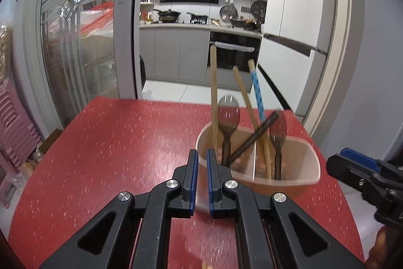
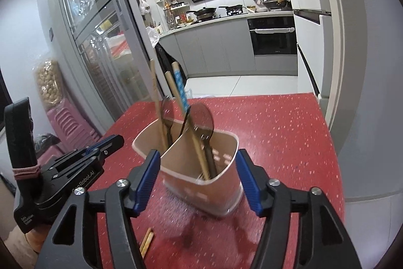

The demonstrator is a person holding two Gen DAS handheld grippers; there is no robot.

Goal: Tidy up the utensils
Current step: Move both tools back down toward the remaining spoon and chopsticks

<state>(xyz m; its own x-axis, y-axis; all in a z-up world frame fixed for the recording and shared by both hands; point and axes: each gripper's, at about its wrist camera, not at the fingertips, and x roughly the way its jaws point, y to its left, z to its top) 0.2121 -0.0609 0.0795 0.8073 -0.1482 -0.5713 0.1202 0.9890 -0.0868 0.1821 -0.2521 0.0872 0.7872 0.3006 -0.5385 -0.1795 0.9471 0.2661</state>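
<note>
A tan divided utensil holder (image 1: 289, 168) (image 2: 191, 168) stands on the red speckled table (image 1: 113, 143). It holds two spoons (image 1: 228, 115), bowls up, plus wooden chopsticks (image 1: 214, 82), a blue-patterned chopstick (image 1: 258, 92) and a dark stick (image 1: 254, 138) leaning across the divider. My left gripper (image 1: 200, 151) sits just left of the holder's near rim, its jaws nearly together with nothing between them. My right gripper (image 2: 197, 155) is open, its blue pads either side of the holder's near corner and clear of it. A loose pair of wooden chopsticks (image 2: 147, 241) lies on the table below the right gripper.
The table's far edge (image 1: 176, 100) faces an open kitchen with grey cabinets and an oven (image 2: 272, 34). A glass sliding door (image 1: 83, 42) and stacked pink stools (image 1: 15, 122) stand to the left. A white fridge (image 1: 297, 17) is on the right.
</note>
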